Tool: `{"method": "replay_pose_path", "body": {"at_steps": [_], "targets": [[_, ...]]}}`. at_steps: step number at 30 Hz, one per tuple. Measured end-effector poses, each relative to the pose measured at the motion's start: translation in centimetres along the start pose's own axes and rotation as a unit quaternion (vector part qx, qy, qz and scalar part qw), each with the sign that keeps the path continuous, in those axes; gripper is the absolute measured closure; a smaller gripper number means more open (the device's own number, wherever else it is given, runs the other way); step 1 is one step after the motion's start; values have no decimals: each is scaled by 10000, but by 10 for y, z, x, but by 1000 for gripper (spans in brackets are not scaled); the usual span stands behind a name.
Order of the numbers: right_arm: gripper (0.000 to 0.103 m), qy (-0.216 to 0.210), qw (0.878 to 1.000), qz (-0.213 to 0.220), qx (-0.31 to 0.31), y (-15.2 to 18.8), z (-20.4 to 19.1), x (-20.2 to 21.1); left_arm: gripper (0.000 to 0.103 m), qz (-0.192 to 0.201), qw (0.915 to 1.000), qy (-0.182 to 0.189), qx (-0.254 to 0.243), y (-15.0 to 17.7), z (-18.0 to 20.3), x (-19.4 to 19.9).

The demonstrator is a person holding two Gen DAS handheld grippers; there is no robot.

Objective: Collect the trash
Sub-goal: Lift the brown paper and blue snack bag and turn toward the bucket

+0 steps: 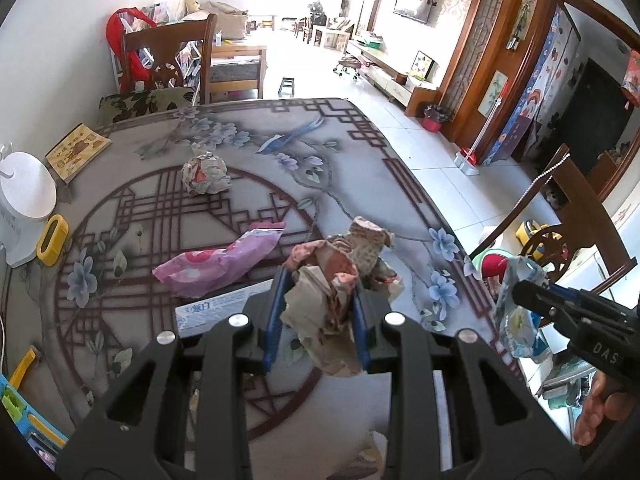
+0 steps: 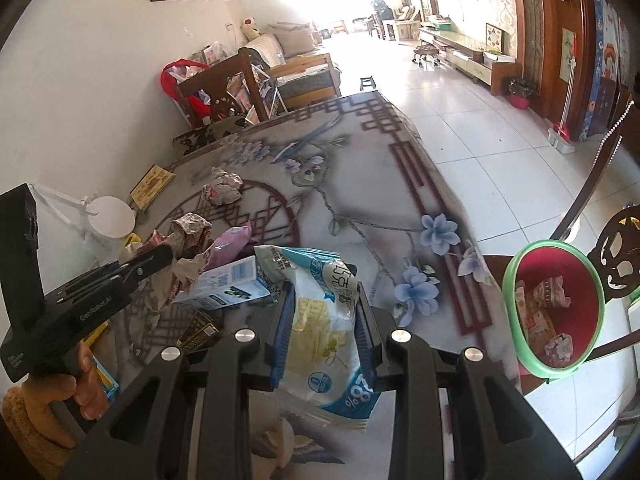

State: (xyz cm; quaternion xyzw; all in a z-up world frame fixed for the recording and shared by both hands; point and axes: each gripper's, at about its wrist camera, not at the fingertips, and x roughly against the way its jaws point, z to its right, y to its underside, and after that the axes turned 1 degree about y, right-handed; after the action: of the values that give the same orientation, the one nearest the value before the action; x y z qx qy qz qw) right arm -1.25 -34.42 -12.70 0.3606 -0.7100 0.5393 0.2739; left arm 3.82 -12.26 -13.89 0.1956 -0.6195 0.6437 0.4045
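My left gripper (image 1: 318,280) is shut on a crumpled brown and pink paper wad (image 1: 340,284) and holds it above the table (image 1: 360,152). My right gripper (image 2: 324,292) is shut on a blue and white snack bag (image 2: 320,320), also above the table (image 2: 380,184). The right gripper also shows at the right of the left wrist view (image 1: 532,292) with the bag (image 1: 516,320). A crumpled paper ball (image 1: 206,174), a pink wrapper (image 1: 220,262) and a blue and white carton (image 2: 228,284) lie on the table. A green-rimmed red bin (image 2: 508,312) holding trash stands off the table's right edge.
A white lamp base (image 1: 24,200), a yellow object (image 1: 52,234) and a booklet (image 1: 76,152) sit at the table's left. Wooden chairs stand at the far side (image 1: 168,60) and at the right (image 1: 580,216). Tiled floor (image 1: 440,168) lies to the right.
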Motion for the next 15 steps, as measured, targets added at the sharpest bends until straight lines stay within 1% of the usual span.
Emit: {"method": "replay_pose_path", "body": {"at_steps": [15], "targets": [[75, -118, 9999, 54, -55, -8, 49, 17, 75, 56, 9999, -114, -52, -2, 51, -7]]}}
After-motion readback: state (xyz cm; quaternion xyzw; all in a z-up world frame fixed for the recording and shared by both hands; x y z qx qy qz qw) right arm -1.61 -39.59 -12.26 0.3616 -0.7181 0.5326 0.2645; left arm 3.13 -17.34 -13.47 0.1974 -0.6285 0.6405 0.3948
